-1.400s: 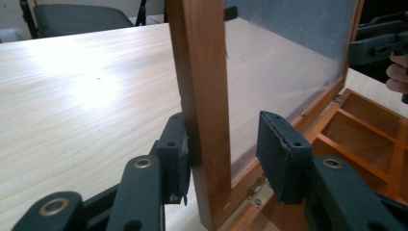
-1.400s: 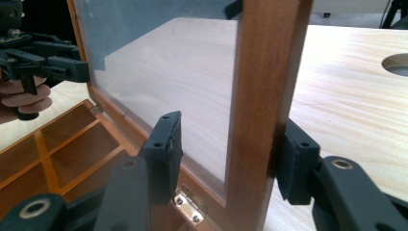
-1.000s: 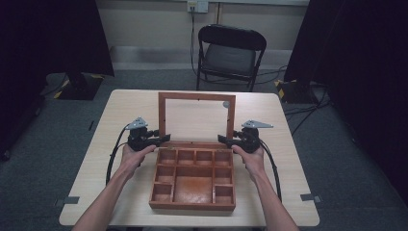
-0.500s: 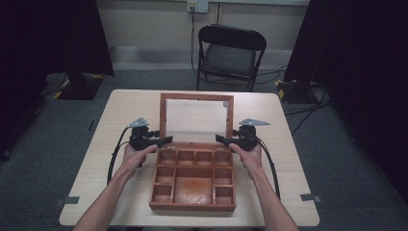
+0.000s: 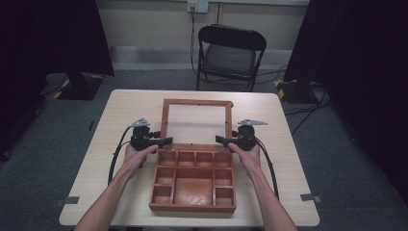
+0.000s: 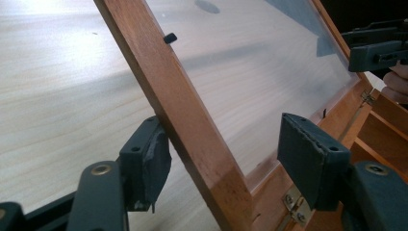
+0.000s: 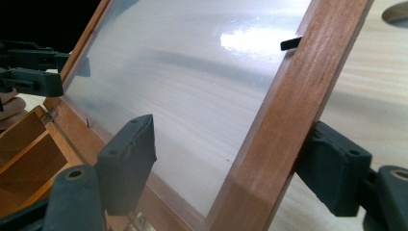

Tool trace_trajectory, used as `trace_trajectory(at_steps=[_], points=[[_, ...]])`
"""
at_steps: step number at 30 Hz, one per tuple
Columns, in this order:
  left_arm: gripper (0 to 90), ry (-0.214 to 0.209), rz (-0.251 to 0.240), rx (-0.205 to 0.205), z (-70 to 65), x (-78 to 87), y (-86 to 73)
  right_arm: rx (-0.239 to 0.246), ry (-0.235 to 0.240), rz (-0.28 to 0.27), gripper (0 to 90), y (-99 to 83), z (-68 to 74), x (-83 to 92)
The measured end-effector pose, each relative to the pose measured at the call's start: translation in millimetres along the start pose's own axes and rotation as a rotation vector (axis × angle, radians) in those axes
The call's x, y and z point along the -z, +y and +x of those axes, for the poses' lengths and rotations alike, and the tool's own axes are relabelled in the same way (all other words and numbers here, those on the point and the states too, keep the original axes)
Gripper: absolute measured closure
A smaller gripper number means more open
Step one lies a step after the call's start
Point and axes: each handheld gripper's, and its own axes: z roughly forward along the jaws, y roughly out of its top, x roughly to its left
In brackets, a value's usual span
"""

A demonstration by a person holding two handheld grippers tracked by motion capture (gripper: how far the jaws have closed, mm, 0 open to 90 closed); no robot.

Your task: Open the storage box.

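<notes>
On the table (image 5: 110, 144), one wooden box (image 5: 193, 180) is sitting with its lid (image 5: 196, 120) leaning back; both grippers, left (image 5: 162, 141) and right (image 5: 223, 140), are straddling the lid's side rails, jaws just opening, not pinching.

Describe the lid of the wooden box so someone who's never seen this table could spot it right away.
On the pale wooden table sits an open wooden box of small compartments. Hinged at its far edge, between the two hand-held grippers, the lid leans open. Unlike the solid wood tray, it is a thin brown frame around a clear panel.
</notes>
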Motion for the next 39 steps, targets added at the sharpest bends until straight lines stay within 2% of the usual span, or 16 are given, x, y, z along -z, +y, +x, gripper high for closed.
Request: trace_trajectory(at_steps=[2, 10, 23, 29, 31, 37, 39], points=[[35.8, -0.001, 0.006, 0.005, 0.6, -1.2, -1.1, -0.013, 0.001, 0.007, 24.0, -0.8, -1.2, -1.3], [35.4, -0.007, 0.021, 0.023, 3.2, -3.0, -3.1, -0.01, -0.015, 0.017, 23.0, -1.5, -2.1, -3.8], [32.6, 0.016, 0.036, 0.032, 2.9, -4.4, -3.8, -0.024, -0.046, 0.024, 21.2, -3.2, -2.6, -7.5], [29.2, 0.013, 0.041, 0.07, 5.8, -7.2, -5.9, -0.042, -0.057, 0.049, 19.9, -6.7, -5.5, -10.8], [28.9, 0.004, 0.047, 0.082, 6.9, -7.2, -6.3, -0.05, -0.069, 0.037, 19.5, -7.8, -5.6, -12.1], [27.4, 0.014, 0.049, 0.075, 6.9, -7.8, -6.3, -0.045, -0.076, 0.043, 19.1, -7.7, -5.8, -11.9], [27.3, 0.014, 0.047, 0.089, 6.8, -8.0, -6.6, -0.046, -0.077, 0.046, 19.3, -7.6, -6.5, -11.5]])
